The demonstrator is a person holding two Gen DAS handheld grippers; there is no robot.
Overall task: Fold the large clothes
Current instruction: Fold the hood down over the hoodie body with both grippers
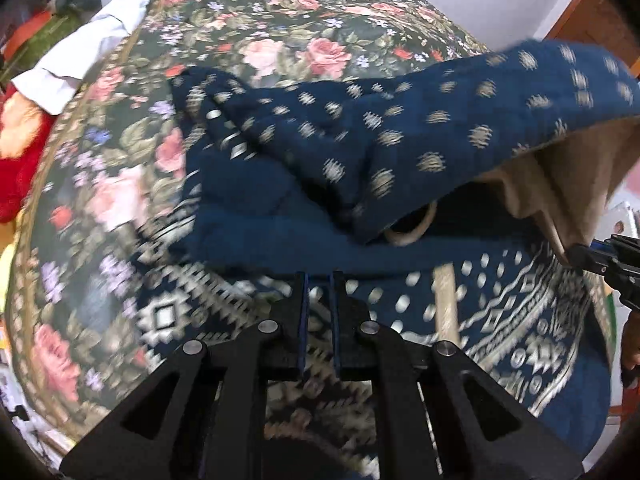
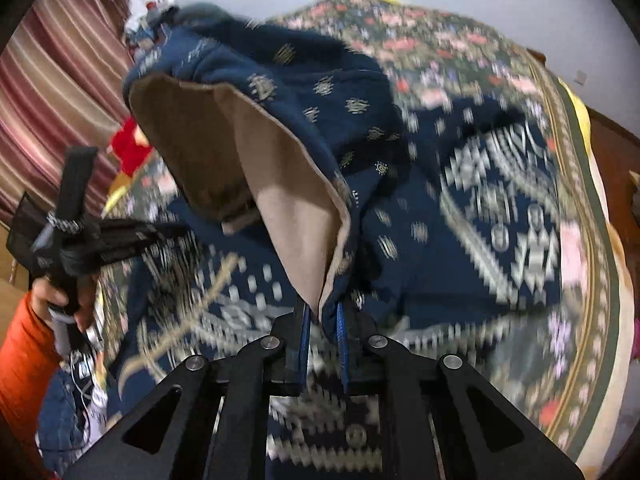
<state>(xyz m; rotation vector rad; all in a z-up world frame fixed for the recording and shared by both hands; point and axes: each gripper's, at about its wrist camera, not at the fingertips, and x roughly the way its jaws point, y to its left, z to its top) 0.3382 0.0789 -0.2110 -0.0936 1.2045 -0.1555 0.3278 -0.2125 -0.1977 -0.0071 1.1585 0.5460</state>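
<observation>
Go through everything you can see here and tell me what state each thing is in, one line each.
Blue patterned garment: partly lifted off the bed, tan lining showing.
Right gripper: shut on the garment's edge, holding it up.
Left gripper: shut; whether it pinches fabric is unclear.
Floral bedspread: spread over the bed, under the garment.
White cloth: lying crumpled at the bed's edge.
Red plush toy: lying beside the bed.
</observation>
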